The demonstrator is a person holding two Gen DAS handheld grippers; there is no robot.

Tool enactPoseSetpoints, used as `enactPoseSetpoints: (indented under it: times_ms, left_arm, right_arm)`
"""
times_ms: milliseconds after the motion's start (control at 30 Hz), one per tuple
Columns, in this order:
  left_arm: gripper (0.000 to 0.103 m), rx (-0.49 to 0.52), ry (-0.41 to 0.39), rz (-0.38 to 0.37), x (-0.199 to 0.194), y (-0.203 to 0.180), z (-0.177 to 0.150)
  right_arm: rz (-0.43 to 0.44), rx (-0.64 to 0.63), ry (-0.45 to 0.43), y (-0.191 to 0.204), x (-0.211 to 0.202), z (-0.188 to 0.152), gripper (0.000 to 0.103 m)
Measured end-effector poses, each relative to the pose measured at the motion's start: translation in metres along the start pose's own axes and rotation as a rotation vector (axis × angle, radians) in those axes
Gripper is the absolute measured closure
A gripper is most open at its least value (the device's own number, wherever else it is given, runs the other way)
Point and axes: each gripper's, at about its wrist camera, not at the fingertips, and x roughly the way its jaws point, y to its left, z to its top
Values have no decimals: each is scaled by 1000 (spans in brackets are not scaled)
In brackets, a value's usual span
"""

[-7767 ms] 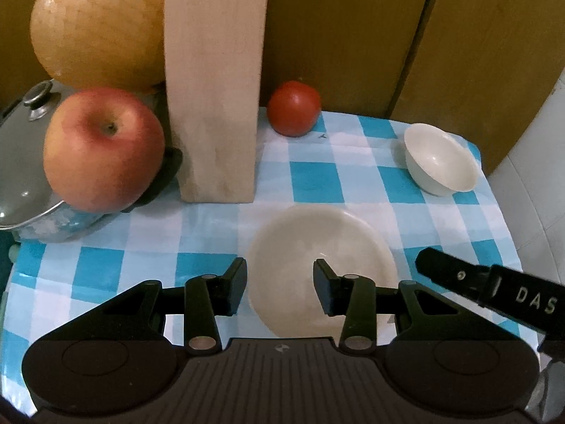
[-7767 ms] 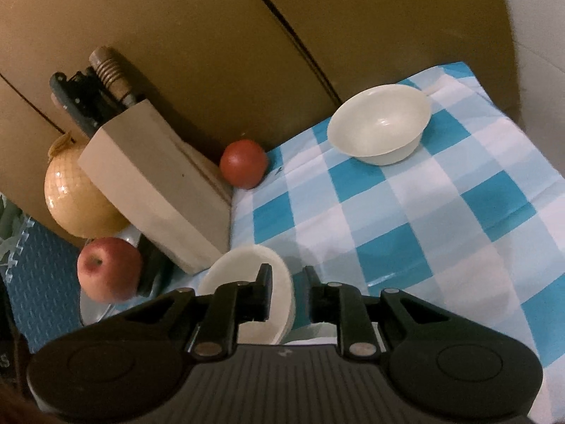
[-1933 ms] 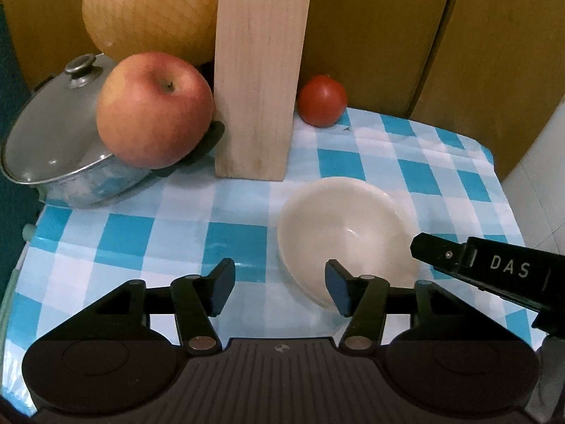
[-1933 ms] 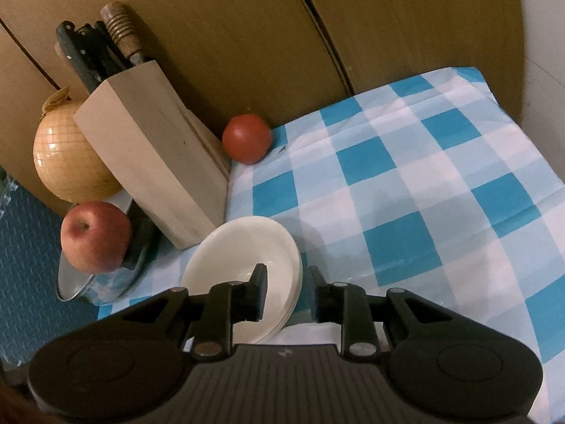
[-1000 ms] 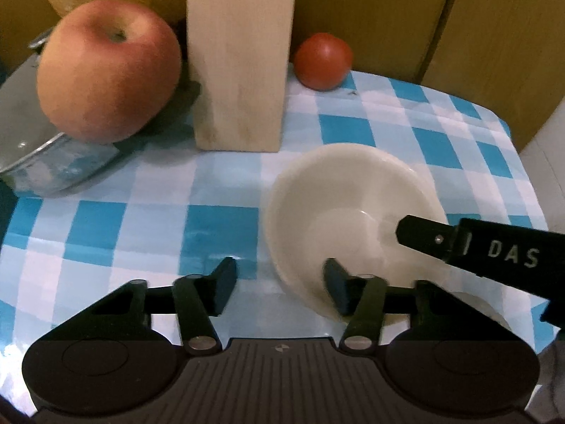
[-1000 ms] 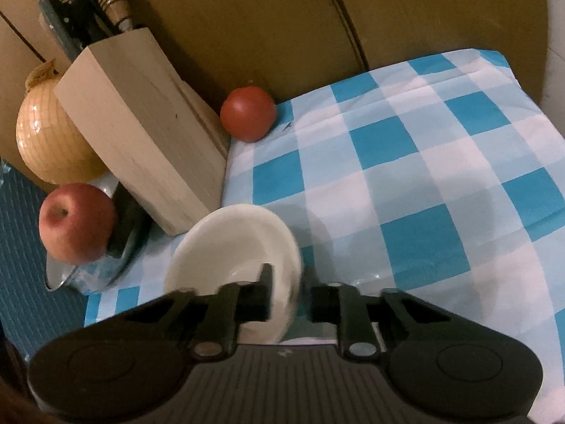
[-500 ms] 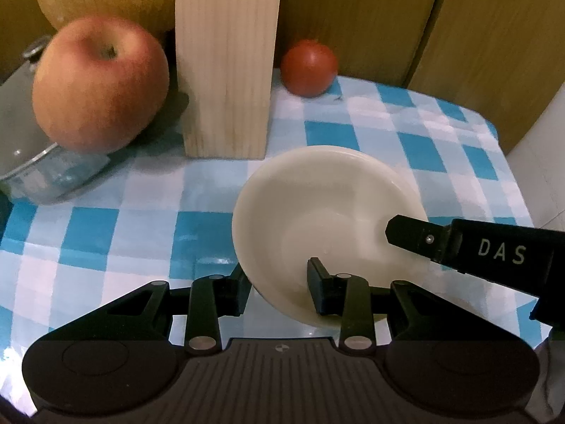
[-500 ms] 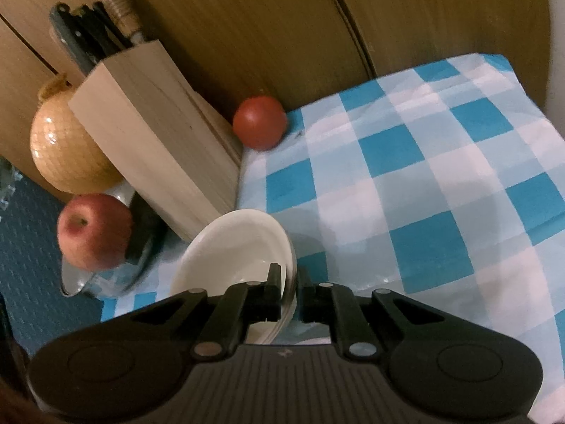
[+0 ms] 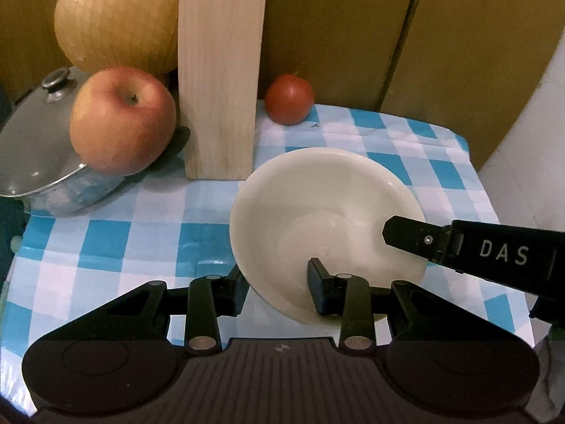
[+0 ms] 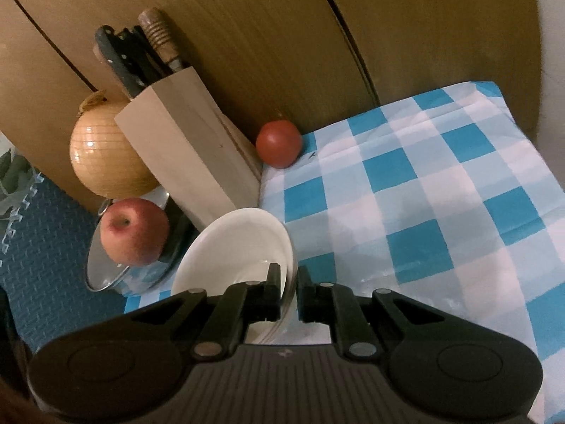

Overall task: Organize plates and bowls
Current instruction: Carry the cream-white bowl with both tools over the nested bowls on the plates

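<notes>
Cream bowl stack (image 9: 325, 208) clamped between both grippers' jaws

cream bowl (image 9: 328, 205), blue-and-white checked tablecloth (image 9: 116, 236), red tomato (image 9: 289, 99), black tools

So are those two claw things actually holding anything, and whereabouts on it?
Yes. Both hold the stacked white dishes by the rim: the left gripper at the near edge, the right gripper at the stack's right edge, jaws shut on it.

Bowl stack (image 9: 328, 212), loose before, now pinched and off the tablecloth (image 9: 116, 240).
</notes>
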Motion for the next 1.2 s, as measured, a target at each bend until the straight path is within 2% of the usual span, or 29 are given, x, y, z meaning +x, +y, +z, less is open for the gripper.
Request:
enactPoseSetpoints:
  times_ms: [567,1200]
  left_arm:
    - [53,74,-37,-46,-48,-26,-42]
    - [50,150,19,-48,-51,-41,-84]
  right_arm:
    - [-20,-6,-52,-5,-67,-43,91]
    - [-77,9,-16,-22,-80,-88,89]
